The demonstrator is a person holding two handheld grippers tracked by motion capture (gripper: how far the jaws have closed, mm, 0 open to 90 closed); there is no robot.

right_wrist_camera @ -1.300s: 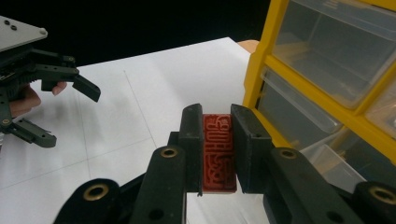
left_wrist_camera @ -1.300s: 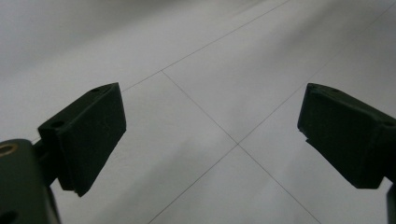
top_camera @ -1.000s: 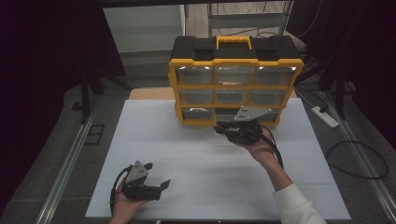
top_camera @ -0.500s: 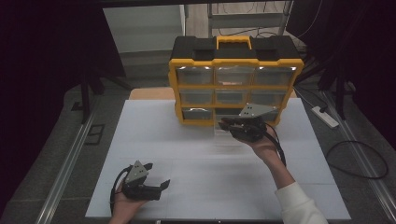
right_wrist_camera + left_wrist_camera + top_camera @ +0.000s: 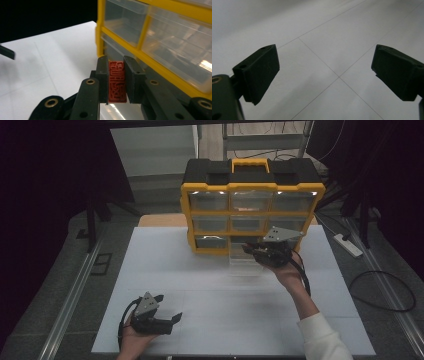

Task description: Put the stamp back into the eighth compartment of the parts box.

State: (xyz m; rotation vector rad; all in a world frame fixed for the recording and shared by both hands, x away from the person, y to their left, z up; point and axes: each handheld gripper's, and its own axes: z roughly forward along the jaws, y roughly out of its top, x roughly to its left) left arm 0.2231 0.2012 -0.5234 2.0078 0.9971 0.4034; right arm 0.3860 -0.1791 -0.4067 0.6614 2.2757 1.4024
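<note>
- High view: the right gripper [image 5: 249, 251] sits at centre right, over a pulled-out clear drawer [image 5: 245, 264] at the foot of the yellow-framed drawer organizer [image 5: 251, 213], likely so that what it carries can go in. The left gripper [image 5: 169, 309] rests low at the lower left on the white worktop [image 5: 200, 285], seemingly idle.
- Left gripper view: its fingers [image 5: 258, 72] stand wide apart and released, with bare worktop between them.
- Right gripper view: the fingers [image 5: 103, 80] are clenched on a red carved seal stamp [image 5: 117, 81] at bottom centre, carved face towards the camera, close beside the organizer's clear drawers.
</note>
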